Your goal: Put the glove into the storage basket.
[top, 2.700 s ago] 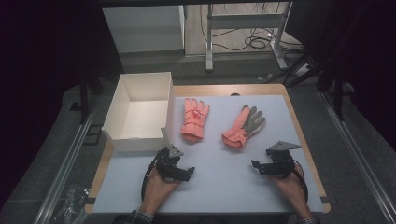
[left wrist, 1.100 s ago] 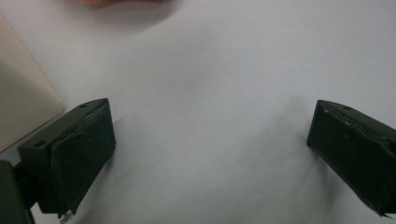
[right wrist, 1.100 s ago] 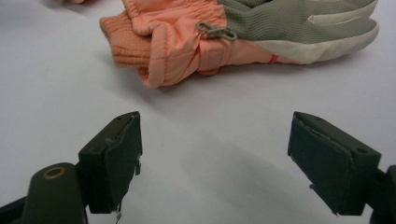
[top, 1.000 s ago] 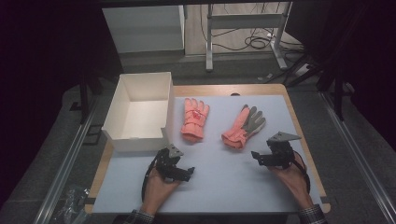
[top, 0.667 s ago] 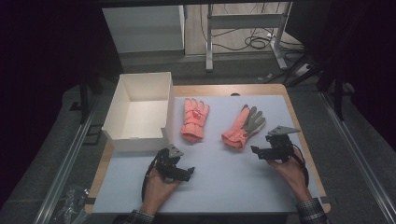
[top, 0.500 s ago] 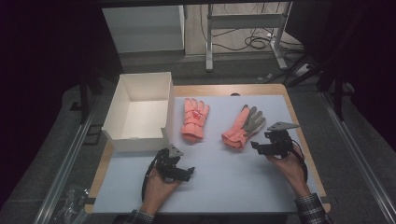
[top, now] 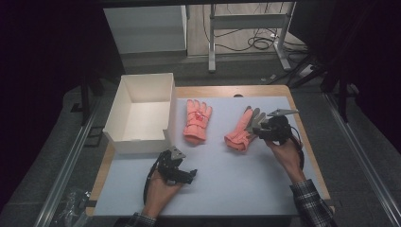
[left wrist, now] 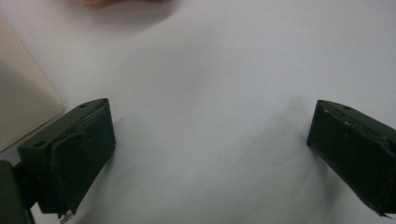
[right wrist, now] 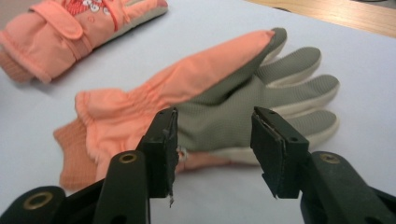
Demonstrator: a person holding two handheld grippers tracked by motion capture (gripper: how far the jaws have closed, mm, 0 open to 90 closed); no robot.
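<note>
Two orange gloves lie on the white mat. One glove (top: 197, 119) rests back up beside the box; it appears at the top left of the right gripper view (right wrist: 70, 28). The other glove (top: 241, 130) lies grey palm up (right wrist: 219, 88). My right gripper (top: 257, 126) hovers at this glove's right edge. Its jaws (right wrist: 215, 140) stand half apart and have just been closing; the glove's palm edge shows between them, and the pads do not press it. My left gripper (top: 189, 174) rests on the mat near the front, open (left wrist: 210, 154) with nothing between its fingers.
A white open box (top: 135, 145) stands at the table's left, its corner at the left of the left gripper view (left wrist: 18, 112). The white mat (top: 236, 184) covers most of the wooden table. A metal stand and cables lie on the floor beyond.
My right hand has moved forward and left, up to the palm-up glove, and its jaws have narrowed. The left hand and both gloves have stayed put.
</note>
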